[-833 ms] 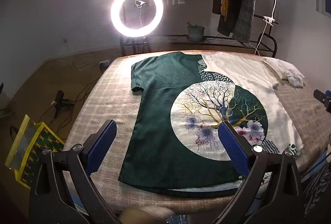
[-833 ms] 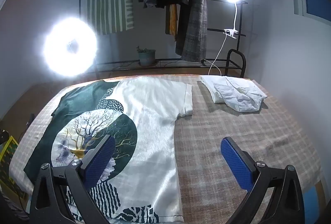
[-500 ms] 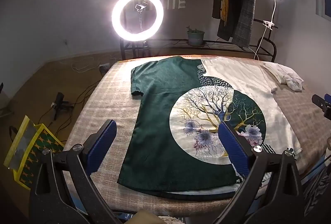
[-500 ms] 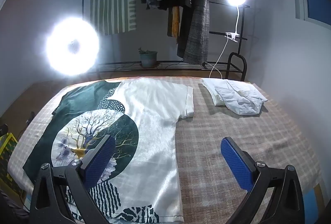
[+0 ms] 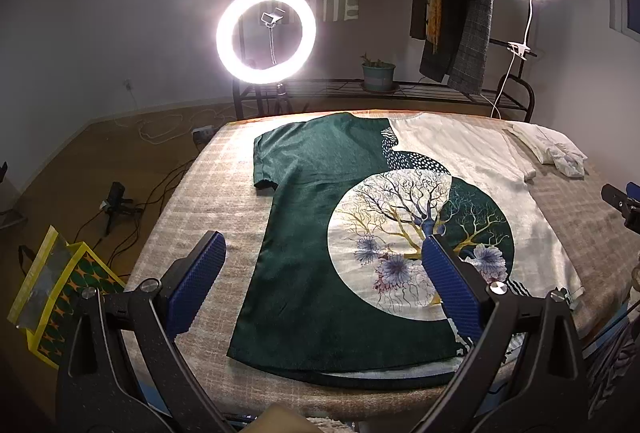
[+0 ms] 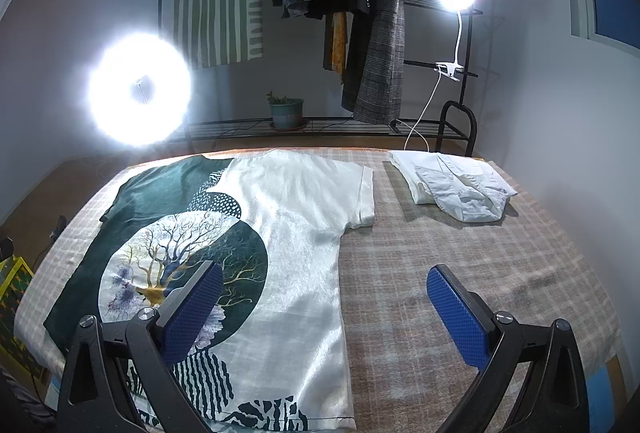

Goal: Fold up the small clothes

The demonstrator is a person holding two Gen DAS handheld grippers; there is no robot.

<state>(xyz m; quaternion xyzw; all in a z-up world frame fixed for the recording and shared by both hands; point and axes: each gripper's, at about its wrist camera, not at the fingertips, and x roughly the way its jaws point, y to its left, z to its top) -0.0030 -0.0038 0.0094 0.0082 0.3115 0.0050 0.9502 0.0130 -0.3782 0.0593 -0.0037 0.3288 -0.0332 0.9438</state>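
No readable text anywhere

**Black frames, blue pads**

The left gripper has two matte black plastic arms, each tipped with a long blue pad of fine dimpled texture; round silver screws sit at the joints; the right gripper is built alike, with blue textured pads and silver screws.

A short-sleeved green-and-white T-shirt with a tree print lies flat mid-frame on the checked beige tablecloth. The blue-padded left gripper hangs spread wide at the bottom, holding nothing. A glowing ring light stands upper centre.
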